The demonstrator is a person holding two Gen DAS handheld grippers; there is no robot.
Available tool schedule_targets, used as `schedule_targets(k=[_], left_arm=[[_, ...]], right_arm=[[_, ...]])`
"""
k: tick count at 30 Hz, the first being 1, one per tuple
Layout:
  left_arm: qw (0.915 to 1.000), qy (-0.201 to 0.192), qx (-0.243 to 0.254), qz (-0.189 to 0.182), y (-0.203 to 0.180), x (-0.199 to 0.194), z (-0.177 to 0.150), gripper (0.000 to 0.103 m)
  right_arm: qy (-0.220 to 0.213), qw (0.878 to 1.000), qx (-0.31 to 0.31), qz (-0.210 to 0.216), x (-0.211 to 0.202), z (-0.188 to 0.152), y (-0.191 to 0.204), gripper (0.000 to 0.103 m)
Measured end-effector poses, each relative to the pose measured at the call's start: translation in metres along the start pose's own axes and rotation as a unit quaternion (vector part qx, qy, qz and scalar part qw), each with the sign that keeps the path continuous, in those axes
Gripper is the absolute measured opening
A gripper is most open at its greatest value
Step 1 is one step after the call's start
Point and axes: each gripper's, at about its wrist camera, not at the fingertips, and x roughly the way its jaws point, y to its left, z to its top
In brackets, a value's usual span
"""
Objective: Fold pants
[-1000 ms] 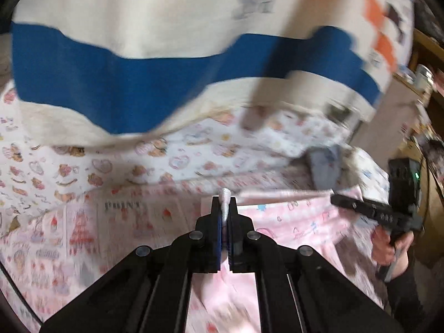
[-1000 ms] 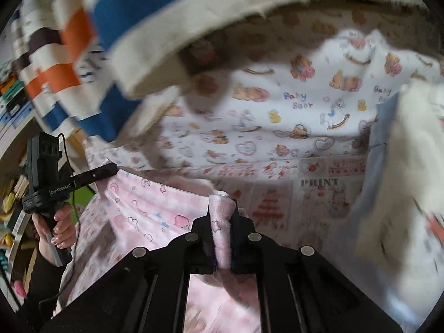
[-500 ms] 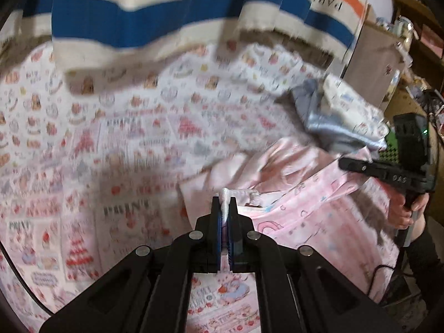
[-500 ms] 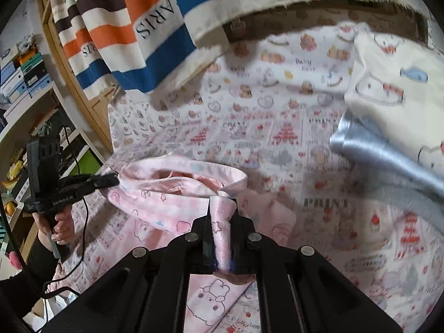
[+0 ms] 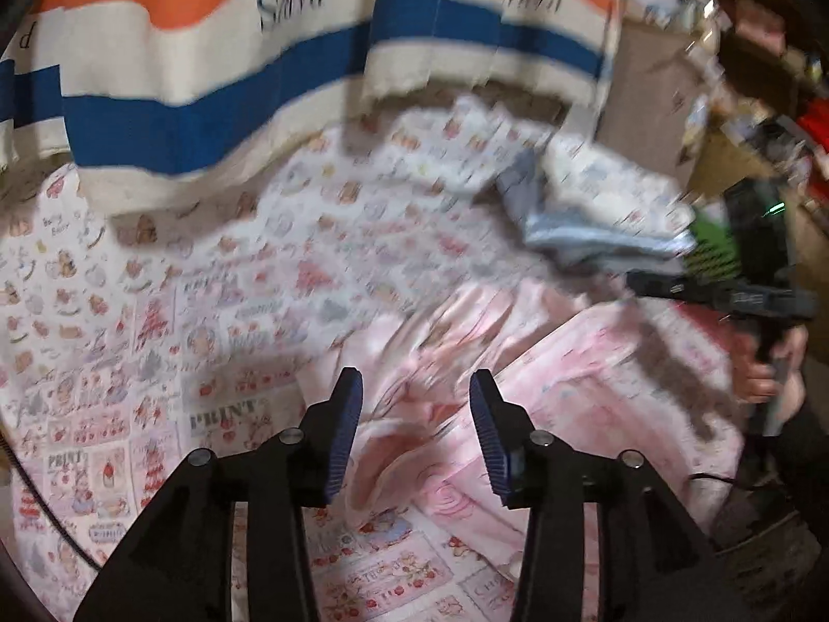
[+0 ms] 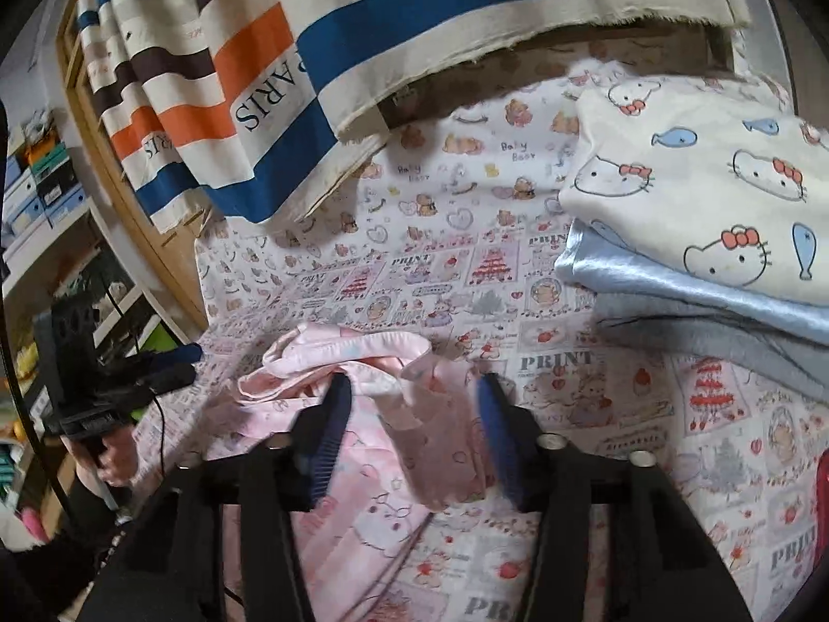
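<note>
The pink printed pants [image 5: 518, 378] lie crumpled on the patterned bed sheet [image 5: 207, 280], in front of both grippers; they also show in the right wrist view [image 6: 362, 414]. My left gripper [image 5: 413, 394] is open and empty just above the pants' near edge. My right gripper [image 6: 412, 399] is open and empty over the pants' waistband [image 6: 357, 350]. Each gripper shows in the other's view, the right one [image 5: 725, 295] at the right, the left one [image 6: 129, 378] at the left.
A stack of folded clothes, cat-print cloth [image 6: 699, 181] over blue and grey layers, lies on the bed at the right. A striped blue, orange and white cloth [image 6: 311, 52] hangs over the far side. Shelves [image 6: 36, 197] stand at the left.
Both grippers were shut on the pants' cloth and lowered it to the bed; now both have opened and let go, and the pants lie loose on the sheet.
</note>
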Motion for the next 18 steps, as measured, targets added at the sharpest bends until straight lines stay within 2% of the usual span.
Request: schedule_targets(k=[2, 4, 5, 6, 8, 12, 17, 18], left_arm=[[0.9997, 0.025, -0.004, -0.003, -0.001, 0.015, -0.005, 0.042], [0.9991, 0.040, -0.010, 0.007, 0.000, 0.025, -0.012, 0.042], [0.9988, 0.044, -0.013, 0.013, 0.001, 0.027, -0.015, 0.030], [0.9987, 0.047, -0.018, 0.014, 0.003, 0.027, -0.020, 0.002], [0.9985, 0.051, -0.020, -0.001, 0.003, 0.023, -0.026, 0.002], [0.9992, 0.034, 0.001, 0.020, -0.003, 0.003, -0.036, 0.001], [0.9986, 0.047, 0.001, 0.023, -0.001, 0.000, -0.048, 0.002], [0.9985, 0.047, 0.002, 0.028, -0.002, -0.001, -0.050, 0.010]], right_arm=[[0.016, 1.000, -0.012, 0.005, 0.008, -0.004, 0.006, 0.044], [0.033, 0.999, -0.036, -0.009, 0.016, -0.013, 0.014, 0.027], [0.040, 0.998, -0.048, -0.017, 0.018, -0.018, 0.017, 0.004], [0.041, 0.997, -0.054, -0.020, 0.017, -0.021, 0.018, 0.004], [0.041, 0.997, -0.068, -0.019, 0.012, -0.029, 0.021, 0.004], [0.061, 0.994, -0.088, -0.023, 0.002, -0.048, 0.025, 0.004], [0.086, 0.991, -0.094, -0.032, -0.001, -0.068, 0.029, 0.004], [0.085, 0.991, -0.095, -0.039, -0.002, -0.070, 0.030, 0.004]])
